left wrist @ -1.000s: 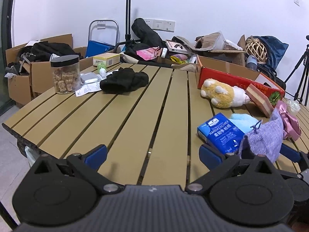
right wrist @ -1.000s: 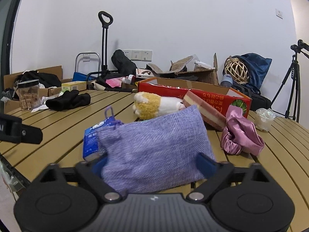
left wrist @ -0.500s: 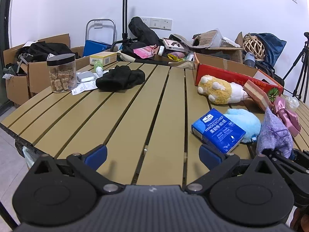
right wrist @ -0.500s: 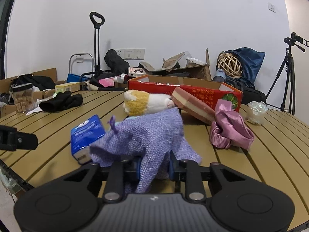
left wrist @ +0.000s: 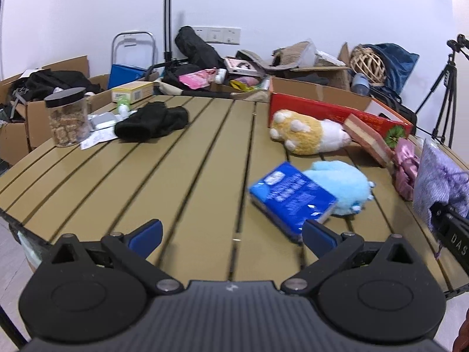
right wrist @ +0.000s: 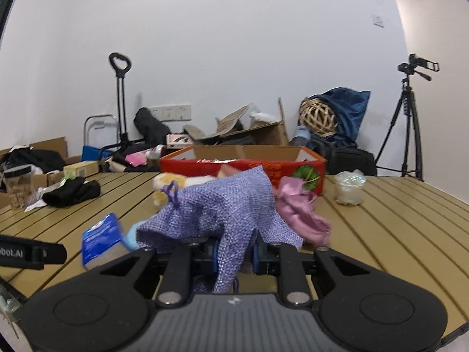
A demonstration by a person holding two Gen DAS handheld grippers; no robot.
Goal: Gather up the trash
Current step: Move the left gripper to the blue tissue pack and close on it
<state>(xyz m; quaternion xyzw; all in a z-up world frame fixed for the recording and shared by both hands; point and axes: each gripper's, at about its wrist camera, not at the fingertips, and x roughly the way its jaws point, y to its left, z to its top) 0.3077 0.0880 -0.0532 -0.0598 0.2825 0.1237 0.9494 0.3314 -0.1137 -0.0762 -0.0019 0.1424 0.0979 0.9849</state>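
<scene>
The purple woven pouch [right wrist: 222,214] is clamped between the closing jaws of the right gripper [right wrist: 234,256], lifted beside the red box [right wrist: 243,165]. It is judged light, soft and floppy, best pinched at bunched cloth. The left gripper [left wrist: 231,233] is spread wide, empty.

The right gripper [right wrist: 235,256] points a little below level, its jaws closing, and they pinch a purple pouch [right wrist: 222,208] between the pads. The left gripper [left wrist: 231,231] tilts downward over the table [left wrist: 181,176], jaws spread wide with nothing between its blue fingertips [left wrist: 148,230].

Right tool [right wrist: 234,256] closing on purple woven pouch [right wrist: 222,214], slatted table [right wrist: 381,220], red box [right wrist: 249,165]
</scene>
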